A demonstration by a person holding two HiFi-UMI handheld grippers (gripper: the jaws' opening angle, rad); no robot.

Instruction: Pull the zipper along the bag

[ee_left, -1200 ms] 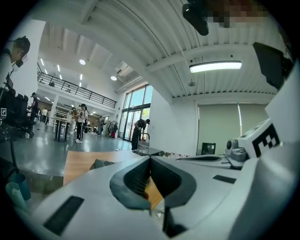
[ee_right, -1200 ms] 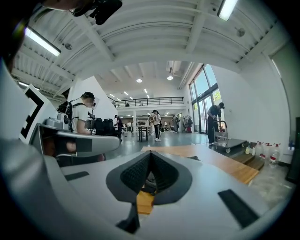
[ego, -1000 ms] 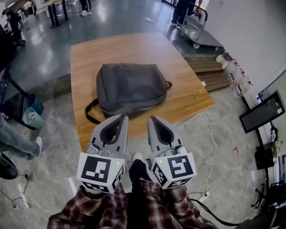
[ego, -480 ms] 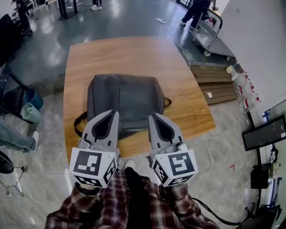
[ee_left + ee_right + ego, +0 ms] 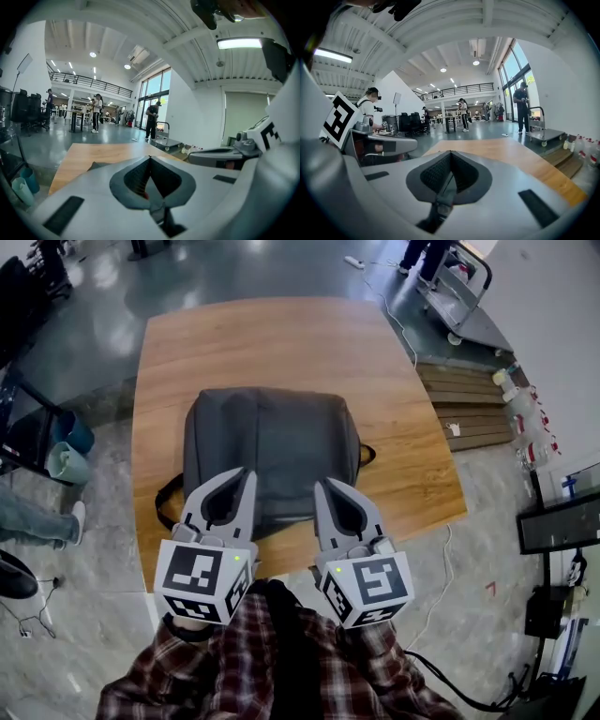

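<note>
A grey backpack (image 5: 267,446) lies flat on a wooden table (image 5: 281,343), its strap looping out at the near left. Its zipper pull is too small to make out. My left gripper (image 5: 247,472) hangs over the bag's near left part, shut with nothing in it. My right gripper (image 5: 320,483) is beside it over the bag's near right part, also shut and empty. In the left gripper view the left gripper (image 5: 150,157) has its jaws meeting, with the table (image 5: 89,152) beyond. The right gripper view shows the right gripper (image 5: 450,152) closed the same way above the table (image 5: 511,154).
A metal cart (image 5: 464,292) and low wooden steps (image 5: 473,404) with bottles (image 5: 525,432) stand right of the table. A teal bucket (image 5: 61,465) and a person's leg (image 5: 33,521) are at the left. A monitor (image 5: 562,521) and floor cables (image 5: 441,587) lie at the right.
The table and bag have come closer in the head view. Both grippers now reach over the bag's near edge instead of short of the table. Both stayed shut.
</note>
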